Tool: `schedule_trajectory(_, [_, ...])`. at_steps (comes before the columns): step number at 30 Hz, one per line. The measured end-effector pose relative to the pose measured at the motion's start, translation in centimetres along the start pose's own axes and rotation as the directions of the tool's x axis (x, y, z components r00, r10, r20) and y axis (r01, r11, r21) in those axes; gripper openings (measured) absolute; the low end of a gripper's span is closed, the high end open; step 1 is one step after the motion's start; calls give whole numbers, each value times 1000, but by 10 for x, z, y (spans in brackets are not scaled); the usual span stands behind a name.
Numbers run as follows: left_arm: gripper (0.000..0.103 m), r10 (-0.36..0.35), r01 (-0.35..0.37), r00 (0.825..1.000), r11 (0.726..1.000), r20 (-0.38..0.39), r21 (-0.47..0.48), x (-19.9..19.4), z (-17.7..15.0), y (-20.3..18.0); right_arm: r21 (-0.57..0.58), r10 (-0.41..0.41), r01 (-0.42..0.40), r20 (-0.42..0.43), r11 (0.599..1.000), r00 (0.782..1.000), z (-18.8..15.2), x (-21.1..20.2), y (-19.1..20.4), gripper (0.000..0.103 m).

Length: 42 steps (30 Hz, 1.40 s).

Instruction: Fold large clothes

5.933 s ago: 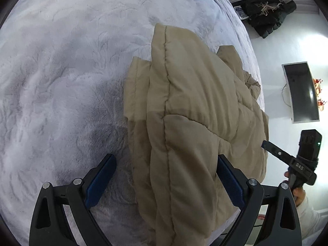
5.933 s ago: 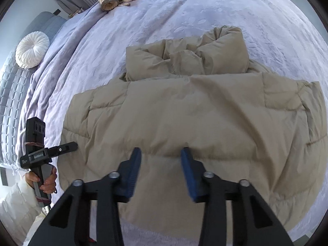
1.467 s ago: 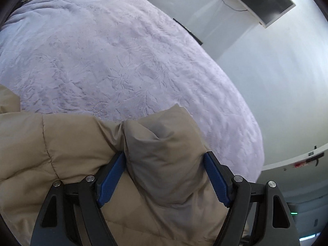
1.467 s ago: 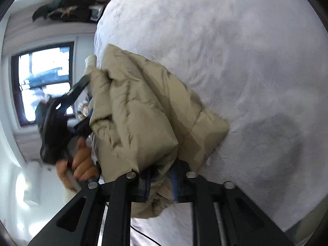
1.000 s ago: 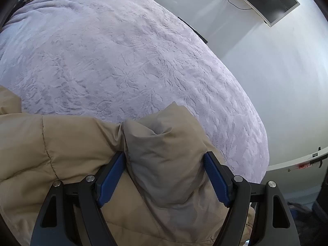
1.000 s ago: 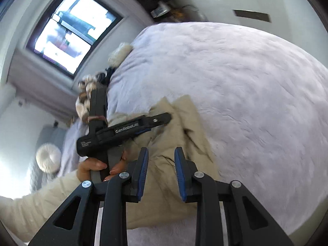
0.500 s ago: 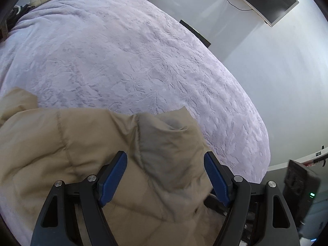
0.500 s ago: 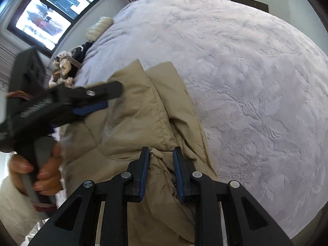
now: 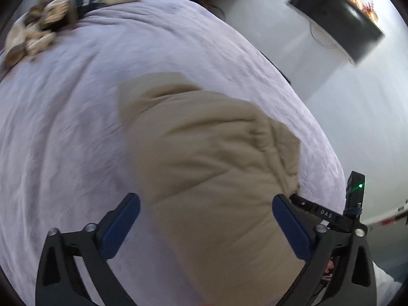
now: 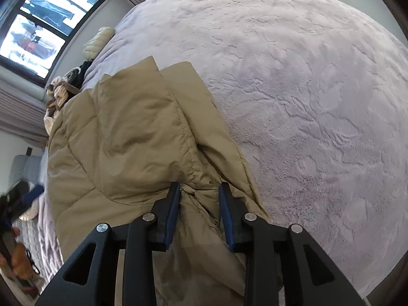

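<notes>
Lavender bedding (image 10: 318,97) with a raised, crinkled texture covers a wide bed that fills most of both wrist views. White walls rise behind it, with a dark window (image 10: 40,25) on one side and a flat screen (image 9: 336,17) mounted on another. Folded near the bed's edge lies a tan puffer jacket (image 9: 211,168), its quilted panels doubled over into a thick bundle (two flat corners poke out at its far end). Along the distant edge of the bed sits a heap of cream and dark clothing (image 9: 33,33), blurred in the left view. The left gripper (image 9: 206,219) hangs above the bundle with its blue pads spread to their widest and opening, the jacket below and between them but clear of both. The right gripper (image 10: 200,211) sits at the jacket's near edge, jaws narrow and easing apart, a bunched fold of tan fabric between the pads and touching them.
</notes>
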<state>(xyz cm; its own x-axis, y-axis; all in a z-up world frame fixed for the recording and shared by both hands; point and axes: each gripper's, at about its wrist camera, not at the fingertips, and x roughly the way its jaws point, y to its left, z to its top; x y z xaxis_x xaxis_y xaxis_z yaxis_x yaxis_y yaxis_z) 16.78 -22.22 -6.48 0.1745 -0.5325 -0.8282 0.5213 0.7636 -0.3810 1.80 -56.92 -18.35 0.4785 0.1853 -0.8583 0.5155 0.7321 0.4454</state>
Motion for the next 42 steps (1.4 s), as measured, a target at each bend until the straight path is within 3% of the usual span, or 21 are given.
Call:
schedule_trajectory(5, [103,-112,105,992,987,-52,-121,14,-30,43,-6,-43,43,9,999,999,-1,0,8,34])
schedule_trajectory(7, [103,-191,175,979,965,-67,-196,26,-39,56,-10,-52,52,8,999,999,-1,0,9,34])
schedule_trajectory(10, [103,-333,295,941,895,-62,-336,47,-49,73,-25,-61,61,-5,998,998,1,1,12,34])
schedule_trajectory(13, [103,-370,324,928,867,-54,-378,63,-53,75,-29,-54,53,-26,998,998,4,2,11,34])
schedule_trajectory(17, [103,-374,327,924,882,-82,-340,77,-53,61,-33,-45,43,-63,999,997,9,1,11,35])
schedule_trajectory(20, [103,-338,292,936,903,-101,-315,85,-55,52,-84,-33,26,-91,996,995,21,-9,21,37])
schedule_trajectory(23, [103,-327,279,940,903,-100,-327,88,-56,48,-126,30,-37,-57,991,998,41,-31,32,38])
schedule_trajectory(25, [103,-315,266,944,905,-101,-332,90,-56,45,-160,63,-66,-28,985,998,61,-39,41,53])
schedule_trajectory(27, [103,-299,250,949,908,-104,-336,90,-56,44,-187,82,-88,-36,978,996,79,-33,49,55])
schedule_trajectory(28, [103,-288,238,952,910,-106,-340,92,-54,37,-205,78,-88,-56,975,995,86,-24,54,54])
schedule_trajectory(30, [103,-265,213,958,913,-108,-348,97,-50,27,-249,32,-53,-87,967,996,92,-4,61,19])
schedule_trajectory(32, [103,-247,197,963,917,-106,-348,101,-47,19,-274,-53,22,-106,962,993,92,20,59,18])
schedule_trajectory(34, [103,-235,186,966,921,-108,-342,103,-45,13,-251,-88,51,-141,967,986,91,45,43,17])
schedule_trajectory(36, [103,-234,187,967,921,-104,-341,102,-42,9,-219,-100,62,-167,974,981,90,57,29,12])
schedule_trajectory(42, [103,-271,209,957,893,-107,-399,106,-43,23,-227,-46,0,-197,974,979,93,52,23,12])
